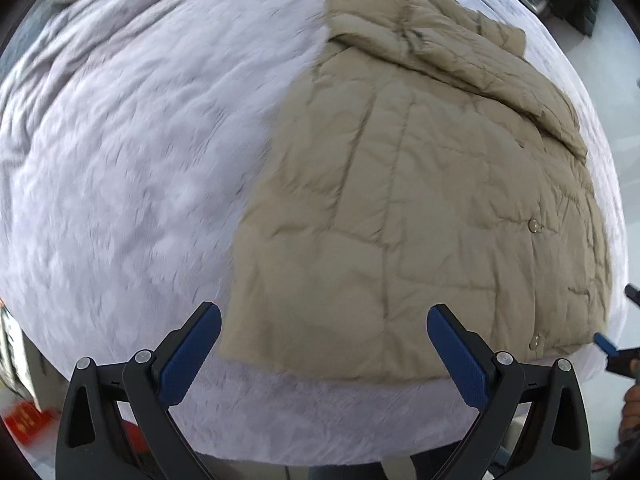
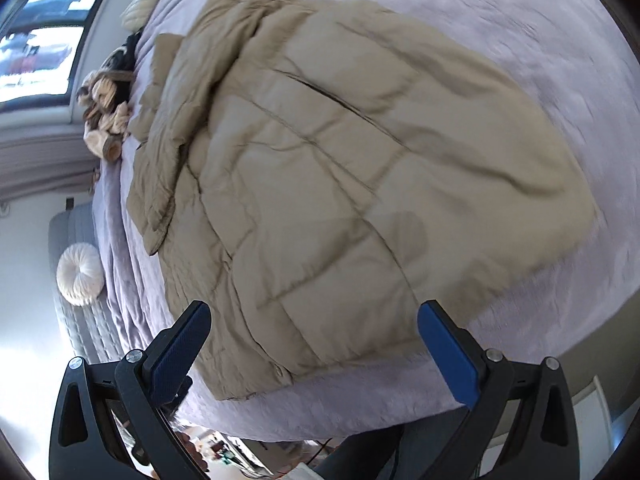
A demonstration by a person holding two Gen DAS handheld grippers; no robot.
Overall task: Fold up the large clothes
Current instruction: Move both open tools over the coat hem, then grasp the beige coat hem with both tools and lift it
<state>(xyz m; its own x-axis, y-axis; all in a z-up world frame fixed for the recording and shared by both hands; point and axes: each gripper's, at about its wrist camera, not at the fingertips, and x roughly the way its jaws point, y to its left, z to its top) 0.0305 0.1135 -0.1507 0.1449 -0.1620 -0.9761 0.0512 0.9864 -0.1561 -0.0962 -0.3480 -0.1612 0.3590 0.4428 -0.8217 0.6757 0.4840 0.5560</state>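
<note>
- One beige quilted puffer jacket (image 1: 420, 200) lies spread flat on one pale lilac fuzzy bedspread (image 1: 120, 160), its hem near the bed's near edge.
- One sleeve (image 1: 460, 52) is folded across the upper part of the jacket; the right wrist view shows it along the jacket's left side (image 2: 168, 140).
- Two snap buttons (image 1: 533, 225) show clearly along the jacket's front edge in the left wrist view.
- The left gripper (image 1: 324, 324) hovers above the hem, its two blue-padded fingers (image 1: 192, 352) spread wide and holding nothing.
- The right gripper (image 2: 314, 322) is likewise released, both fingers apart over the jacket's lower corner, touching no cloth.
- One round white tufted cushion (image 2: 80, 274) sits beside the bed.
- One cluster of brown-and-cream plush toys (image 2: 104, 116) rests at the bedspread's far edge, below one bright window (image 2: 44, 40).
</note>
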